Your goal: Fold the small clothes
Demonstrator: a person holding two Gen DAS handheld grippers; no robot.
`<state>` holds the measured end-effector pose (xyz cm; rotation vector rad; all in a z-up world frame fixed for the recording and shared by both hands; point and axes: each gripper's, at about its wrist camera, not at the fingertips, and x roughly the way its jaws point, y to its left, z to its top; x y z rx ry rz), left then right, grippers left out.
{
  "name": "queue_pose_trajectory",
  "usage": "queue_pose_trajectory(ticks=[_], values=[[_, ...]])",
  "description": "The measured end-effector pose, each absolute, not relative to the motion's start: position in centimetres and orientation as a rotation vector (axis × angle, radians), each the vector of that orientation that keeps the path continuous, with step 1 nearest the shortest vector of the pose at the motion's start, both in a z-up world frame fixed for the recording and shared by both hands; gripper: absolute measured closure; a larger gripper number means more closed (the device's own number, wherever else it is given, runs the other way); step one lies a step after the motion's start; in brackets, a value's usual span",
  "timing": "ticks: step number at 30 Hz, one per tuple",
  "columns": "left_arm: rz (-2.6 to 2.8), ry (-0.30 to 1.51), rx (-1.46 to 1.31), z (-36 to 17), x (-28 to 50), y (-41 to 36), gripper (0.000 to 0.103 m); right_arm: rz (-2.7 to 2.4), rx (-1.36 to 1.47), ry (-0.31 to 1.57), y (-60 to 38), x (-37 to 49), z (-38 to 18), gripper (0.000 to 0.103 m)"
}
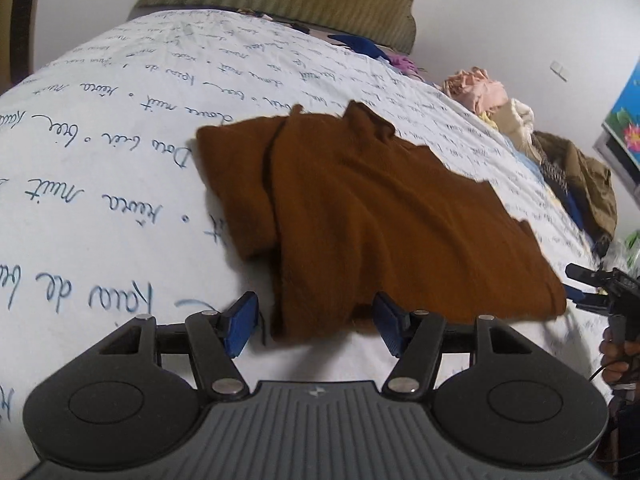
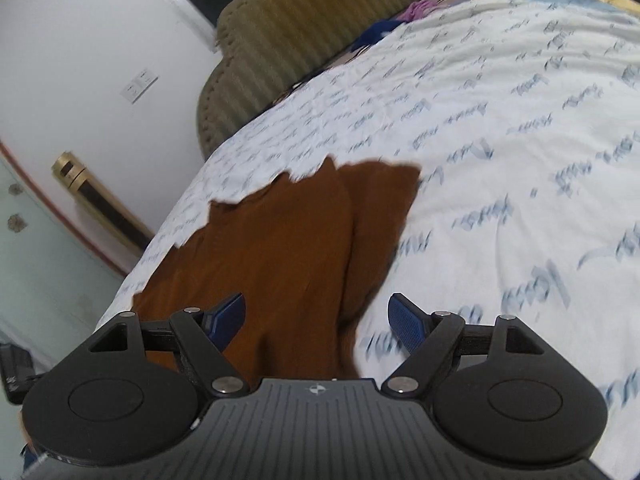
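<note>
Left gripper [image 1: 316, 326] hovers at the near hem of the brown garment [image 1: 360, 208] — jaws apart, blue pads clear of the cloth, nothing pinched. Right gripper [image 2: 318, 322] stands wider, its jaws empty too (one pad over the brown fabric, the other over the sheet). The garment lies folded on the bed [image 1: 100, 128] — flat on the script-printed sheet.

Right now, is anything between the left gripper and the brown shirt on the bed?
Nothing visible. The left gripper hangs with jaws apart at the near hem of the brown shirt, which lies on the bedsheet. The clothes pile sits far off.
</note>
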<state>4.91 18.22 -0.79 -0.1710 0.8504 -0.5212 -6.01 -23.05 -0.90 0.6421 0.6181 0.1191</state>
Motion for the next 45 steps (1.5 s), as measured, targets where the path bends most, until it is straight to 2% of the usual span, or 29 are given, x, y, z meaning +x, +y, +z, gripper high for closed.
queue_pose_trajectory(ticks=[1,2,3,4,5,7,12,16,20,22,26,27,32,34,36,40,43,45], values=[[-0.527,0.842,-0.155,-0.8,4.6,17.9,0.044,0.141,0.636,0.626,-22.6,-6.2,-1.1,0.025],[-0.538,0.836,-0.141,-0.9,4.4,17.6,0.058,0.156,0.62,0.635,-22.0,-6.3,-1.3,0.026],[-0.541,0.839,-0.135,-1.0,4.3,17.5,0.066,0.165,0.597,0.643,-21.3,-6.5,-1.3,0.031],[-0.536,0.847,-0.136,-1.1,4.4,17.5,0.081,0.168,0.568,0.651,-20.7,-6.5,-1.4,0.043],[-0.527,0.855,-0.141,-1.2,4.5,17.6,0.086,0.16,0.541,0.661,-20.2,-6.5,-1.3,0.052],[-0.52,0.86,-0.17,-1.1,4.8,18.1,0.09,0.129,0.508,0.672,-19.9,-6.4,-1.1,0.086],[-0.49,0.801,-0.149,0.3,4.0,19.1,0.095,0.081,0.457,0.623,-20.2,-7.4,0.6,0.091],[-0.471,0.799,-0.023,0.5,3.2,19.3,0.096,0.045,0.387,0.64,-20.0,-7.8,1.1,0.096],[-0.458,0.859,0.074,-1.1,2.8,19.5,0.096,-0.002,0.288,0.708,-19.5,-7.6,0.3,0.094],[-0.446,0.837,0.078,-0.6,2.4,20.2,0.096,-0.017,0.269,0.684,-19.4,-7.9,0.8,0.08],[-0.397,0.766,0.048,1.9,2.4,21.3,0.095,-0.038,0.23,0.583,-18.7,-8.0,3.0,0.071],[-0.399,0.744,0.036,2.6,2.5,21.0,0.095,-0.014,0.235,0.571,-18.3,-7.7,3.4,0.066],[-0.453,0.691,0.025,4.0,3.8,16.1,0.094,0.061,0.181,0.576,-15.0,-5.0,2.9,0.057],[-0.435,0.692,0.035,3.4,4.6,13.7,0.092,0.07,0.169,0.584,-13.9,-4.0,2.2,0.041],[-0.387,0.73,0.041,2.0,5.7,11.8,0.091,0.054,0.146,0.602,-13.2,-3.4,1.5,0.034],[-0.297,0.764,0.076,-1.4,5.8,10.5,0.092,-0.022,0.022,0.653,-12.5,-3.4,0.0,0.034],[-0.277,0.73,0.133,-1.2,4.3,10.1,0.091,-0.016,0.073,0.626,-13.3,-4.5,0.7,0.033],[-0.267,0.718,0.145,-0.6,3.9,9.9,0.091,-0.019,0.103,0.587,-13.7,-4.8,1.4,0.029]])
